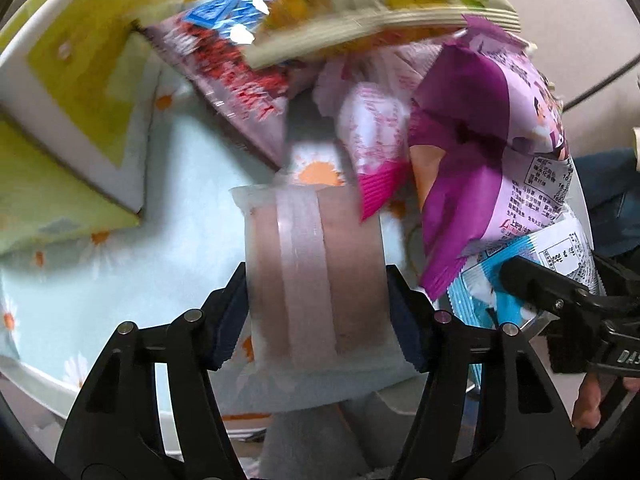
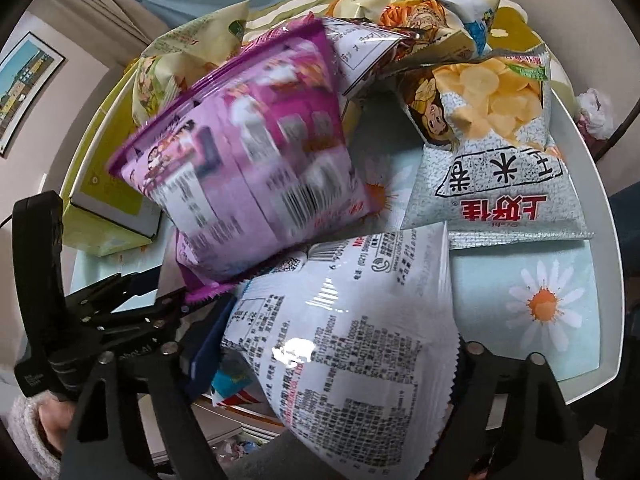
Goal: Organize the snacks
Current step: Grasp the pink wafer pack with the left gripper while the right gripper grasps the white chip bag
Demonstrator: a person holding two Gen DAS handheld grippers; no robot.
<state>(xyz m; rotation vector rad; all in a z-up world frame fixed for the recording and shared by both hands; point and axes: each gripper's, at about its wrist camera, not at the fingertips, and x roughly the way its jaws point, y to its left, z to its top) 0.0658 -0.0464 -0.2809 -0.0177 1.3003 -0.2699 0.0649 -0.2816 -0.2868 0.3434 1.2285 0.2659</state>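
Snacks: your left gripper [image 1: 316, 304] pinches the brown wafer packet [image 1: 316, 276] across its width, long axis pointing ahead over the tray [image 1: 24, 80], while your right gripper [image 2: 332, 360] straddles the white bag [image 2: 344, 344].

snack bags piled in tray [image 2: 592, 184], chip bag [image 2: 500, 152] by right rim, box [image 2: 108, 200] at left rim, wafer pack [image 1: 316, 276] in front of the pile

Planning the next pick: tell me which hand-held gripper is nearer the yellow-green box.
Left. The left hand-held gripper grips a brown snack beside the yellow-green box; the right hand-held gripper is farther off.
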